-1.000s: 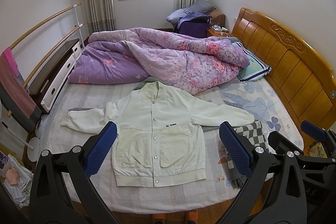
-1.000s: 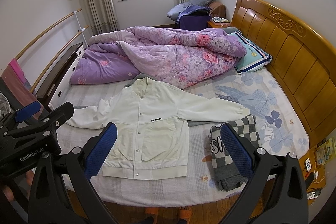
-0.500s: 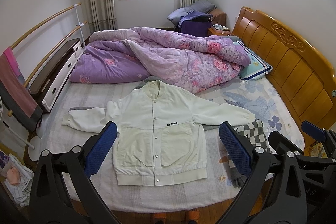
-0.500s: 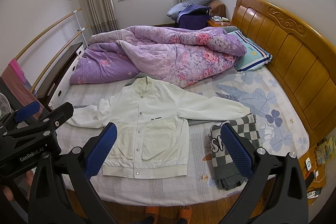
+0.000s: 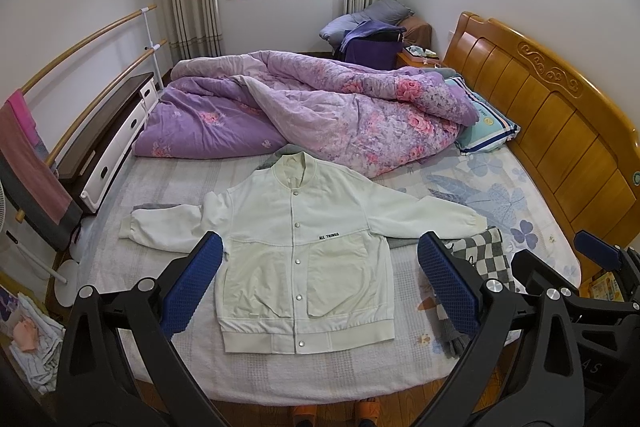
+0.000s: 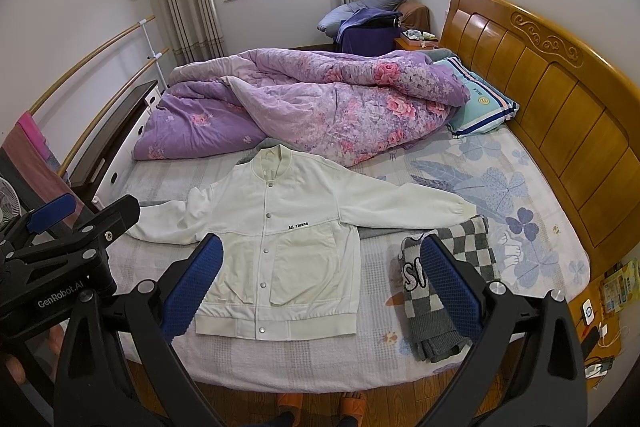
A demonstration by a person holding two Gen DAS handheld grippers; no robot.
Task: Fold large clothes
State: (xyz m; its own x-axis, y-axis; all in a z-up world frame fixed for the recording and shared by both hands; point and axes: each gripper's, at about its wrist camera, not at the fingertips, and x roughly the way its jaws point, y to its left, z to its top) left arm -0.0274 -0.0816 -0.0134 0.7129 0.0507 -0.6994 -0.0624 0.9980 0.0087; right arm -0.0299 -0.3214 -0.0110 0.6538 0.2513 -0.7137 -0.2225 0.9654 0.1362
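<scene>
A white snap-button jacket [image 5: 300, 239] [image 6: 280, 239] lies flat and face up on the bed, both sleeves spread out sideways, hem toward me. My left gripper [image 5: 320, 283] hangs open above the near part of the bed, its blue pads far apart and nothing between them. My right gripper [image 6: 320, 279] is open too, held at about the same height, empty. Neither touches the jacket. In the right wrist view the left gripper's black body [image 6: 60, 251] shows at the left edge.
A folded grey checkered garment [image 6: 444, 291] lies right of the jacket near the bed's front edge. A rumpled purple floral quilt [image 5: 312, 111] and a pillow [image 5: 486, 125] fill the far half. Wooden headboard [image 5: 560, 131] on the right, dresser [image 5: 108, 131] and rails on the left.
Both grippers have drifted very slightly; the jacket sits a touch lower and nearer in view. Nothing on the bed has moved, and both grippers stay open.
</scene>
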